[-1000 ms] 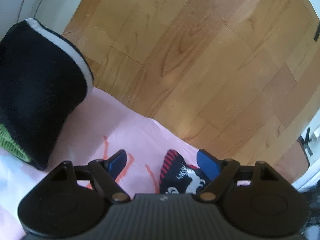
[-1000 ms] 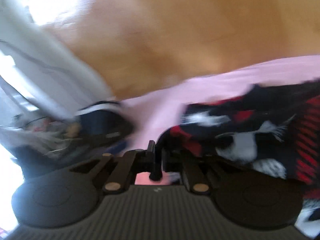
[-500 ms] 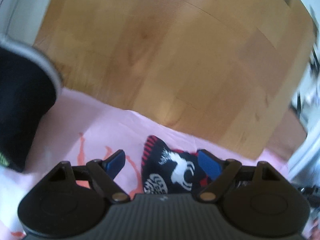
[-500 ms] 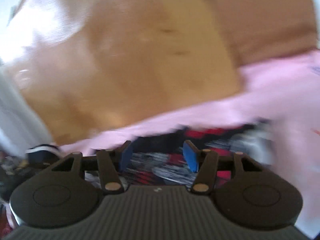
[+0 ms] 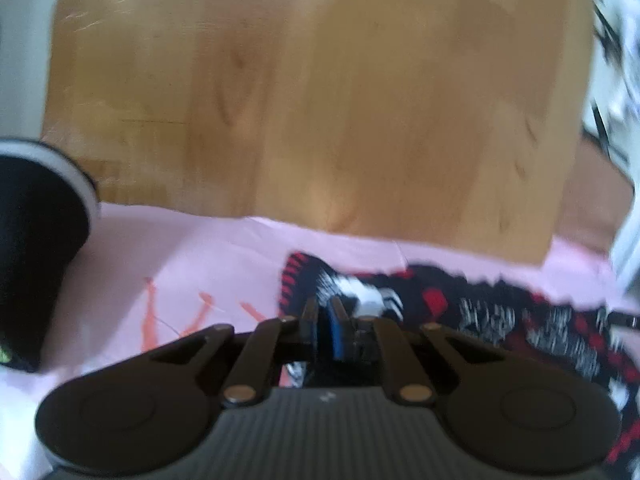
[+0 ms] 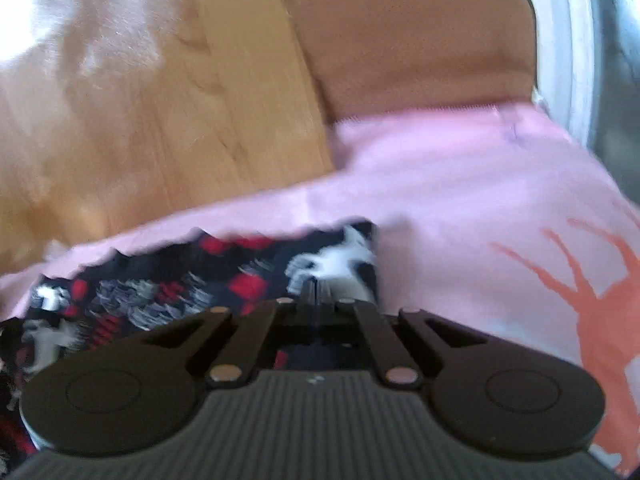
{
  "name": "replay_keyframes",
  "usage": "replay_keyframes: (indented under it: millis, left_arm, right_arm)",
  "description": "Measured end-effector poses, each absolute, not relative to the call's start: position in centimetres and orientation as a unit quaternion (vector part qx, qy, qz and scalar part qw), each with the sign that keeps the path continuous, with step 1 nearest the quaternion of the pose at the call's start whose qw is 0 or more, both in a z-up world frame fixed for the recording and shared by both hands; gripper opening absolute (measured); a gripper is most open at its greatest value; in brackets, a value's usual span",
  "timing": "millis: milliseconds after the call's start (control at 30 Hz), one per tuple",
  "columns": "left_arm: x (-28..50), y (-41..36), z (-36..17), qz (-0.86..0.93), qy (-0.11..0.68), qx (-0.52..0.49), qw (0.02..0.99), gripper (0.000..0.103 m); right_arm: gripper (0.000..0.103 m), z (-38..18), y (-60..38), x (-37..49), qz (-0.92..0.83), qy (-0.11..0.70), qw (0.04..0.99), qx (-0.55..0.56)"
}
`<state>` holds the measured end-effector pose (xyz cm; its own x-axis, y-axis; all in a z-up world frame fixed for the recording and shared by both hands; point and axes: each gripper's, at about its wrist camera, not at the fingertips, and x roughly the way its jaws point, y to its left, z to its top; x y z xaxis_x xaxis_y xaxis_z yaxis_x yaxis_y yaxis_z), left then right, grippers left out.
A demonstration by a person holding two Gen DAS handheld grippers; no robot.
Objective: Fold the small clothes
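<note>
Knitted sock [image 5: 460,300] stretched between my two tongs, lying on the pink cloth [image 5: 200,256].
Left gripper [image 5: 325,320] is clamped on its left end, right gripper [image 6: 318,294] on its right end; its long axis runs crosswise, each end equally near.

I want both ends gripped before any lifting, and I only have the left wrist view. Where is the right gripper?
Observer: The right gripper has just closed its jaws and is shut on the patterned sock, at the end with the white figure.
Operator: Which way does the sock run from there?
Observer: It stretches off to that view's left, lying on the pink cloth.
Operator: Anything beside it?
Observer: An orange branching print on the cloth, to the gripper's right, apart from the sock.
</note>
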<state>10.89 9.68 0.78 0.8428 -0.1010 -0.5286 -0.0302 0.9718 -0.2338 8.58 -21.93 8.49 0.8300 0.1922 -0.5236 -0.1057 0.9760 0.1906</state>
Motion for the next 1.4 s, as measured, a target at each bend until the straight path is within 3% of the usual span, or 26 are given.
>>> replay_keyframes:
  millis: [100, 233, 333, 400, 500, 667, 933, 1000, 1067, 1233, 1333, 1400]
  left_arm:
    - [11.7, 10.1, 0.4, -0.015, 0.291, -0.13, 0.948, 0.006]
    - [12.5, 9.2, -0.5, -0.007, 0.313, -0.096, 0.945, 0.007]
    - [12.5, 8.8, -0.8, 0.003, 0.319, -0.072, 0.945, 0.013]
    - [12.3, 9.0, -0.6, 0.015, 0.317, -0.07, 0.946, 0.032]
    - [12.3, 9.5, -0.3, 0.023, 0.309, -0.076, 0.948, 0.045]
    - [12.0, 10.1, 0.2, 0.032, 0.303, -0.082, 0.949, 0.051]
    - [9.5, 9.9, 1.7, -0.011, 0.301, -0.101, 0.948, 0.059]
    - [7.0, 10.0, 1.9, -0.038, 0.297, -0.108, 0.948, 0.07]
    - [4.2, 10.2, 1.9, -0.056, 0.301, -0.105, 0.946, 0.072]
    - [-4.5, 10.5, 2.1, -0.071, 0.307, -0.043, 0.948, 0.069]
    - [-8.8, 11.3, 1.7, -0.085, 0.342, -0.041, 0.935, 0.047]
    - [-11.1, 11.8, 1.6, -0.085, 0.367, -0.056, 0.925, 0.011]
  right_arm:
    - [0.01, 9.8, -16.9, 8.1, 0.197, 0.269, 0.941, 0.049]
    - [0.046, 8.9, -10.9, 9.0, 0.277, 0.295, 0.914, 0.009]
    - [0.044, 5.6, -9.1, 11.0, 0.27, 0.347, 0.898, -0.01]
    - [0.044, 5.7, -9.4, 11.0, 0.274, 0.341, 0.899, -0.016]
    - [0.046, 7.7, -11.3, 11.1, 0.246, 0.344, 0.906, 0.013]
    - [0.046, 10.1, -17.4, 7.7, 0.206, 0.316, 0.924, 0.062]
    - [0.046, 7.6, -25.0, -4.4, 0.141, 0.335, 0.925, 0.112]
    - [0.046, 6.9, -25.6, -7.0, 0.14, 0.335, 0.925, 0.109]
    - [0.046, 6.5, -26.3, -9.0, 0.143, 0.331, 0.925, 0.115]
    - [0.046, 5.4, -28.1, -10.7, 0.19, 0.333, 0.906, 0.181]
    - [0.047, 4.7, -28.7, -11.2, 0.225, 0.33, 0.894, 0.202]
    - [0.047, 4.3, -29.1, -11.9, 0.244, 0.327, 0.888, 0.21]
